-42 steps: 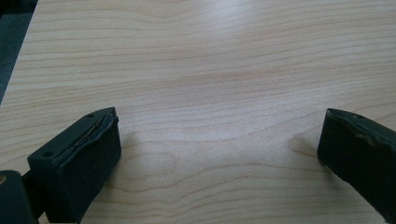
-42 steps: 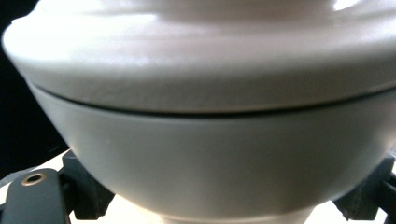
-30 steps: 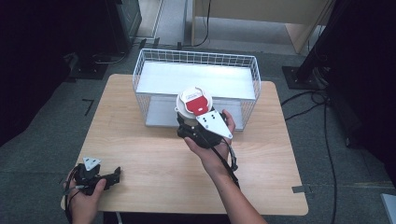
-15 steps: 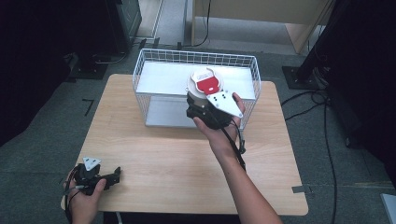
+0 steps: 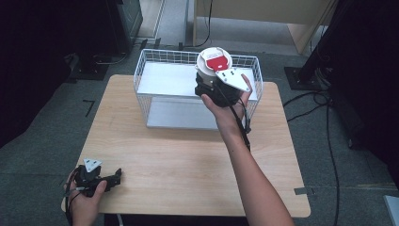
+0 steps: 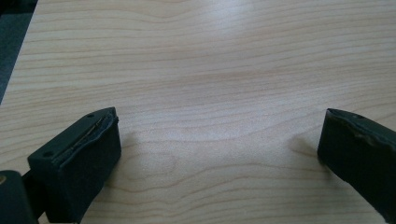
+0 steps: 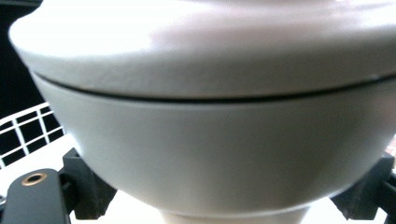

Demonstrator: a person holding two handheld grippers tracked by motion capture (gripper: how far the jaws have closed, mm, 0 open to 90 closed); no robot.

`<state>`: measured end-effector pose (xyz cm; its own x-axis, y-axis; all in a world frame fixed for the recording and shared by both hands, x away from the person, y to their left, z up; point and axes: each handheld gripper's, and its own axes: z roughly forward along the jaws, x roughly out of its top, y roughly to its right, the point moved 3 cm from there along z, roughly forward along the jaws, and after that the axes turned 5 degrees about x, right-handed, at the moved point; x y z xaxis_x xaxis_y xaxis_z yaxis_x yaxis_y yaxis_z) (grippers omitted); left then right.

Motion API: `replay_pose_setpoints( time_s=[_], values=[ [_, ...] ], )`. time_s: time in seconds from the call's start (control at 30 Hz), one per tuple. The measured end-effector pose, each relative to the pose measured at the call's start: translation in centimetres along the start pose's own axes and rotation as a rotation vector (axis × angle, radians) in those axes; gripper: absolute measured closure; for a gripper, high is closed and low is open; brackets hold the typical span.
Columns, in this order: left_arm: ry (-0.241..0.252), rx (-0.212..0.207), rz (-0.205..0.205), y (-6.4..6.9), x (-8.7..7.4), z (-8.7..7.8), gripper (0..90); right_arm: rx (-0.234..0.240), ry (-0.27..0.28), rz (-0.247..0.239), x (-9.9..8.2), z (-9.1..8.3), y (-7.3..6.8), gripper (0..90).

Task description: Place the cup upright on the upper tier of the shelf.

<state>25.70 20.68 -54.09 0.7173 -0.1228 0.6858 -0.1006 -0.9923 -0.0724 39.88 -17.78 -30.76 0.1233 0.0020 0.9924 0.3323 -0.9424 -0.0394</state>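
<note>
So the carrying part looks nearly over: the right gripper (image 5: 212, 81) has its fingers clamped on the lower body of a white lidded bowl (image 5: 214, 63) with a red label on top, and holds it upright in the air above the white wire basket (image 5: 141, 75) at the far side of the counter (image 5: 188, 155). In the right gripper view the bowl (image 7: 205, 140) bulges between the two black fingers (image 7: 88, 191), which press in on either side of its narrowing base, and a patch of the basket's mesh (image 7: 28, 130) lies below and to the left. Judging from the high view, the bowl sits over the right-hand part of the basket, near its back rim (whether it is already below the rim I cannot tell). What seems left is the lowering onto the basket's pale floor and the release. The left gripper (image 5: 106, 179) rests on the near left corner of the counter, well apart from all this, its fingers (image 6: 79, 158) spread wide with nothing between them but bare wood.
</note>
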Motion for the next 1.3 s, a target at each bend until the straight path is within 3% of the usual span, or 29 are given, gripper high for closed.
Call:
replay_pose_setpoints(
  time_s=[0.47,1.07,1.3],
  values=[
    [0.002,-0.001,-0.002,0.0,0.0,0.0,0.0,-0.028,-0.039,0.055,0.1,3.5,1.8,12.3],
    [0.0,-0.001,0.0,0.0,0.0,0.0,0.0,-0.028,-0.052,0.068,-0.2,5.1,2.6,12.3],
    [0.0,-0.001,-0.001,0.0,0.0,0.0,0.0,-0.007,-0.069,0.075,-0.1,5.4,2.9,11.9]
  ],
)
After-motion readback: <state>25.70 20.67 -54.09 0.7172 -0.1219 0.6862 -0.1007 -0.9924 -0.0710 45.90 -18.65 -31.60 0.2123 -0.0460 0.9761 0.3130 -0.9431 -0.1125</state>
